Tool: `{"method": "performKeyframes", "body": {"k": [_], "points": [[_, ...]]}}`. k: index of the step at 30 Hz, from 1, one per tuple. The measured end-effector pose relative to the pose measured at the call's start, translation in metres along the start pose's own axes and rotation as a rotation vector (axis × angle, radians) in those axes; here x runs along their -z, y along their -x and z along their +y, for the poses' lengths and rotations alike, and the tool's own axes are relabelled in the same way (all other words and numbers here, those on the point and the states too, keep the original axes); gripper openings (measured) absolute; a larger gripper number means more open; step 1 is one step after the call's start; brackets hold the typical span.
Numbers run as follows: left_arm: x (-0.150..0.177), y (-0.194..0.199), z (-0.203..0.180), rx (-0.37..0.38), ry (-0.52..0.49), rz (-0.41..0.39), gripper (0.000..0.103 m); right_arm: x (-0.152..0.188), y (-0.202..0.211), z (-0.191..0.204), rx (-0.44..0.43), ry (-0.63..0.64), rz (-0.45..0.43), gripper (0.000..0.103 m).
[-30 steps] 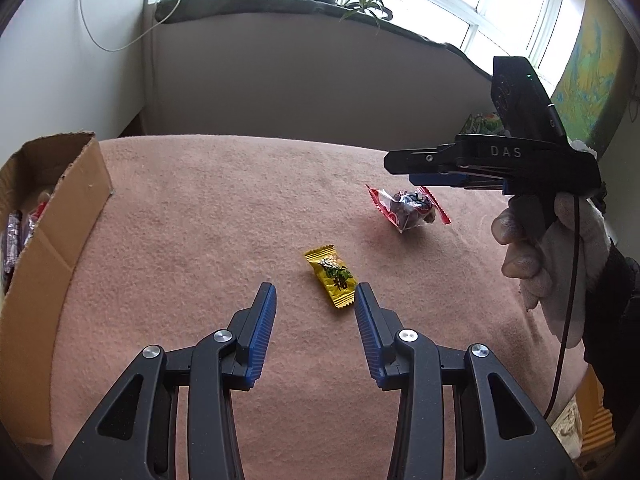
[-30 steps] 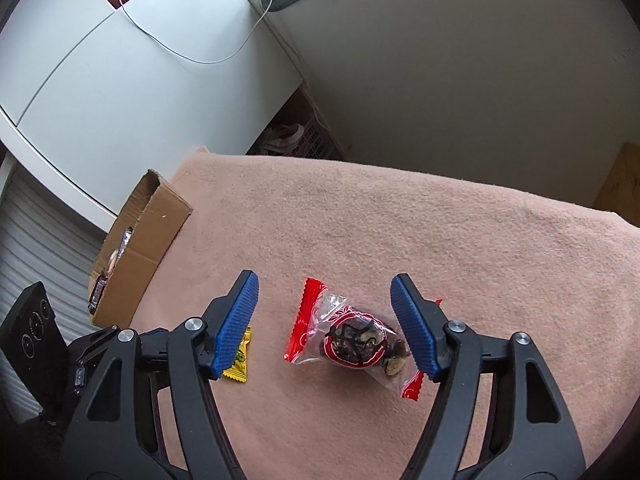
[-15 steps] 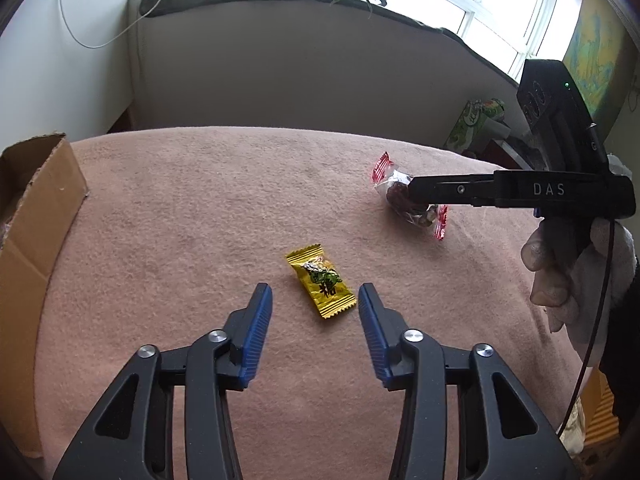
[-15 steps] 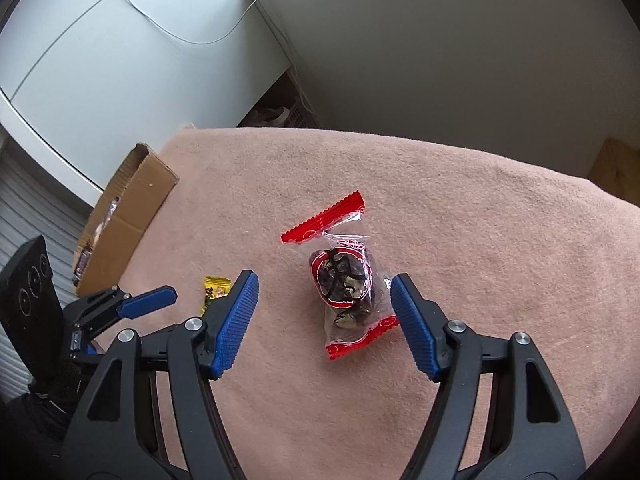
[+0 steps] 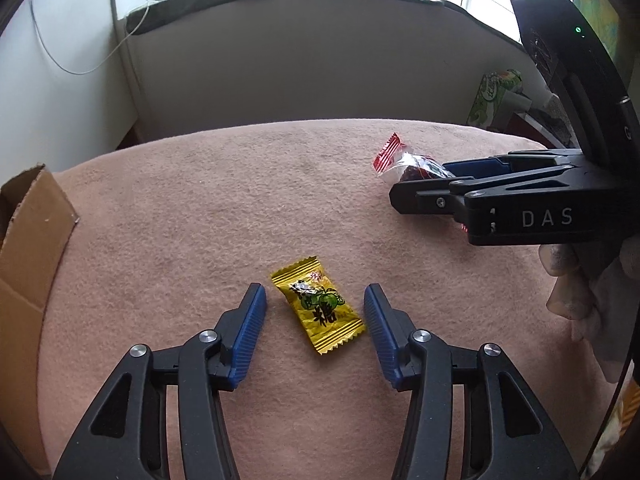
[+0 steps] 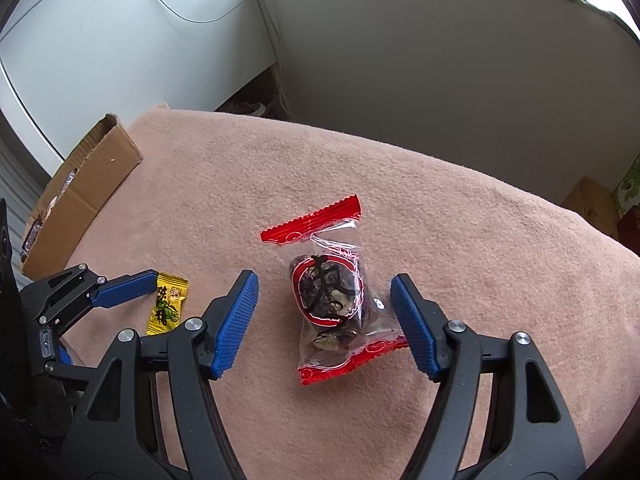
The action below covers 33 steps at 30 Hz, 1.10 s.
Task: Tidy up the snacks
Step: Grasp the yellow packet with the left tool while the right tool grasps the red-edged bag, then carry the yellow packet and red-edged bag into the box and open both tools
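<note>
A yellow candy (image 5: pixel 318 304) lies flat on the pink blanket, between the blue pads of my left gripper (image 5: pixel 315 300). Its jaws are closing, with gaps still showing on both sides of the wrapper. A clear snack packet with red ends (image 6: pixel 330 298) lies between the pads of my right gripper (image 6: pixel 324 286), which stands open and does not touch it. In the left wrist view the right gripper (image 5: pixel 424 184) partly hides the red packet (image 5: pixel 394 156). From the right wrist camera, the yellow candy (image 6: pixel 168 304) and one left finger (image 6: pixel 128 288) show at the left.
A cardboard box (image 6: pixel 80 192) holding wrapped snacks stands at the blanket's left edge; its flap (image 5: pixel 32 240) shows in the left wrist view. A gloved hand (image 5: pixel 580 284) grips the right tool. A grey partition (image 5: pixel 320 60) and green packaging (image 5: pixel 492 96) lie beyond the far edge.
Both grippers came down closer to the blanket. The yellow candy now sits between the left pads. The right gripper rolled, and the red packet now stands lengthwise between its pads.
</note>
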<state>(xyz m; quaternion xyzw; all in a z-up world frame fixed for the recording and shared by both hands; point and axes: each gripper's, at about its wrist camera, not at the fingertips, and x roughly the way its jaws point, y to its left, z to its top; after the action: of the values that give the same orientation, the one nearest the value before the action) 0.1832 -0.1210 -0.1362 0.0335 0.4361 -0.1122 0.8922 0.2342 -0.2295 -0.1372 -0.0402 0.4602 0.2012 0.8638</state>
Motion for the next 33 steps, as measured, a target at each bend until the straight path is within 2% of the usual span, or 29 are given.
{"method": "performKeyframes", "body": {"k": [3,4,6,8,13,22,28,33], "points": [[-0.001,-0.001,0.001,-0.002,-0.009,-0.006,0.035,0.001,-0.003,0.005,0.031,0.024,0.002,0.069],[-0.001,-0.001,0.002,-0.001,-0.012,-0.008,0.029,0.002,-0.003,0.006,0.045,0.031,0.0,0.065],[0.0,-0.001,0.004,0.006,-0.017,-0.01,0.026,0.002,-0.003,0.005,0.059,0.035,0.0,0.057],[0.003,0.002,0.01,0.021,-0.009,-0.011,0.024,0.002,-0.002,0.002,0.065,0.032,0.0,0.045],[0.005,0.006,0.016,0.035,0.006,-0.011,0.021,0.006,0.003,-0.003,0.049,0.015,-0.011,0.041],[0.01,0.017,0.018,0.058,0.035,-0.014,0.02,0.026,0.021,-0.007,-0.001,-0.055,-0.047,0.038],[0.013,0.035,0.022,0.083,0.049,-0.048,0.02,0.044,0.04,-0.008,-0.016,-0.116,-0.087,0.038],[0.016,0.056,0.031,0.107,0.065,-0.091,0.02,0.049,0.066,0.001,0.003,-0.102,-0.118,0.038]]}}
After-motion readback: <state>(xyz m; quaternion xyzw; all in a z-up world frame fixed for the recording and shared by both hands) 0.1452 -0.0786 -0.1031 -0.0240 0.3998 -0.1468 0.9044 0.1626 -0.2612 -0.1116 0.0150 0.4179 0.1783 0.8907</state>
